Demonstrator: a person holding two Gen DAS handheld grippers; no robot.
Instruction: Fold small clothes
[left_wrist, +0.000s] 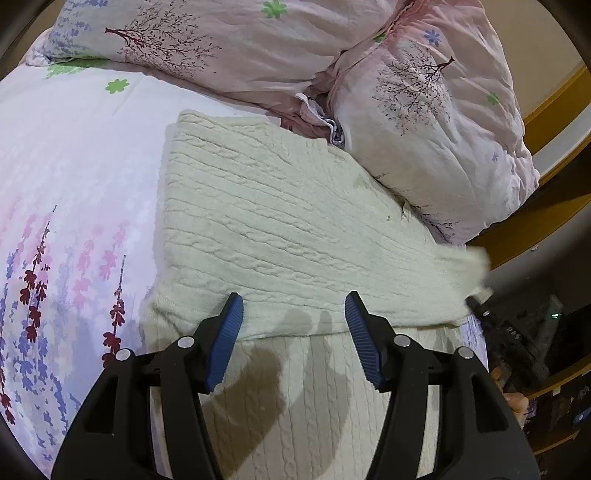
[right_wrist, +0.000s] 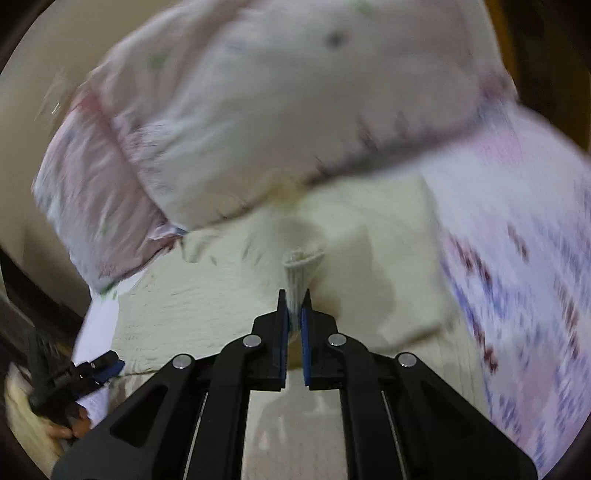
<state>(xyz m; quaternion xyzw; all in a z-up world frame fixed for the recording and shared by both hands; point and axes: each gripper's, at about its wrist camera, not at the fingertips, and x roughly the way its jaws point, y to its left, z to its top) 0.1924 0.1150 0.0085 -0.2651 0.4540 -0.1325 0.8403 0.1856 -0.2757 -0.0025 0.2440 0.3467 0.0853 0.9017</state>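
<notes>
A cream cable-knit sweater lies on the bed, with one part folded over the rest. My left gripper is open, its blue pads just above the folded edge, holding nothing. My right gripper is shut on a bunched ribbed piece of the sweater and holds it above the rest of the garment. That view is motion-blurred. The right gripper shows at the sweater's right corner in the left wrist view, and the left gripper shows at the lower left of the right wrist view.
The bed has a white floral sheet. Two pink floral pillows lie at the head, touching the sweater's far edge. A wooden bed frame runs along the right. Dark clutter sits beyond the bed's right edge.
</notes>
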